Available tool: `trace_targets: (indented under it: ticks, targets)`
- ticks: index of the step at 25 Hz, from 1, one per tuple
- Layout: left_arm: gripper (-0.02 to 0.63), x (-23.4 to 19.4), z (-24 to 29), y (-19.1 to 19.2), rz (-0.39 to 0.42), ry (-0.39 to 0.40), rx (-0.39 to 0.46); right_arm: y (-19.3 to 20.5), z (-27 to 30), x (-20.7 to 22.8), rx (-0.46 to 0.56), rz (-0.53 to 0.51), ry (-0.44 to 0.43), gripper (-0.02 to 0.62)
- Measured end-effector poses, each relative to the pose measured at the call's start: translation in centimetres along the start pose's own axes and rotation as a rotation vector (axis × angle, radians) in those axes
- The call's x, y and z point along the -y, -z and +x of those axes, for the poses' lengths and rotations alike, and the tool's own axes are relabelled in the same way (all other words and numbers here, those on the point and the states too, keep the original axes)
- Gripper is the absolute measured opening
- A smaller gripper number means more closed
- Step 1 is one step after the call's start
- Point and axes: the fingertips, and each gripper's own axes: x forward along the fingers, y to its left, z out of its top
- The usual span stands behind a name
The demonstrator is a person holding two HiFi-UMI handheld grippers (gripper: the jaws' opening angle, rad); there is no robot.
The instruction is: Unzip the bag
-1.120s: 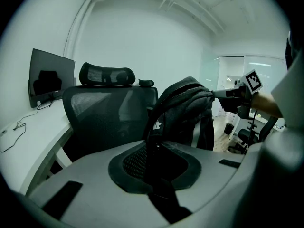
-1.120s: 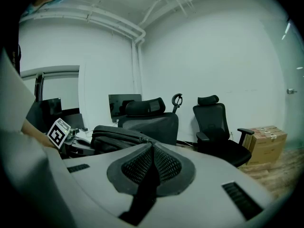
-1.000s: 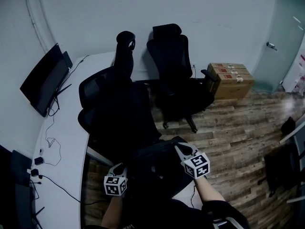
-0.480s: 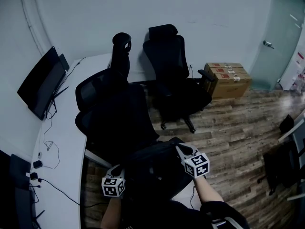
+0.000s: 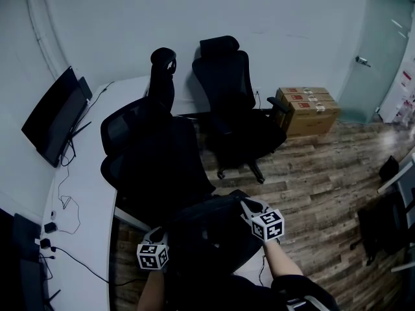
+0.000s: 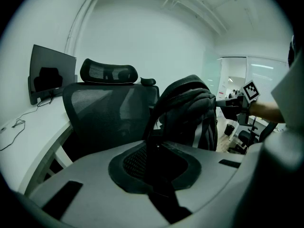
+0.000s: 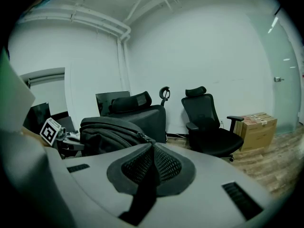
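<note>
**A:** What is the left hand-held gripper [image 6: 153, 148] doing?

**B:** Its jaws are together, pinched on a black strap [image 6: 158, 115] that curves down from the top of the bag [image 6: 190, 108]. In the head view the left hand-held gripper [image 5: 165, 233] is at the bag's left side.

**A:** And the right hand-held gripper [image 7: 151, 145]?

**B:** Its jaws are together too, closed on the zip pull [image 7: 142, 137], where the zip line of the bag [image 7: 102, 129] ends at its tips. In the head view the right hand-held gripper [image 5: 247, 205] is at the bag's far right edge.

**A:** Where is the bag itself?

**B:** The dark bag [image 5: 207, 235] sits between the two grippers, close in front of the person. I cannot tell what it rests on.

**A:** And beyond it?

**B:** A black mesh office chair [image 5: 155, 167] stands just behind the bag. It is beside a curved white worktop [image 5: 84, 193] on the left, which carries a monitor [image 5: 52, 115] and loose cables [image 5: 68, 196]. A second chair [image 5: 237, 109] stands farther off by the wall. Cardboard boxes [image 5: 308, 109] sit to its right on the wood floor [image 5: 324, 186].
</note>
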Motion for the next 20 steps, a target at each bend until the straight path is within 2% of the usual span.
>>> trace_targets:
  ticks: [20]
  targets:
    - [0.057, -1.7, 1.3, -0.8, -0.047, 0.016, -0.001, 1.5, 2.9, 1.2, -0.066, 0.057, 0.045, 0.049]
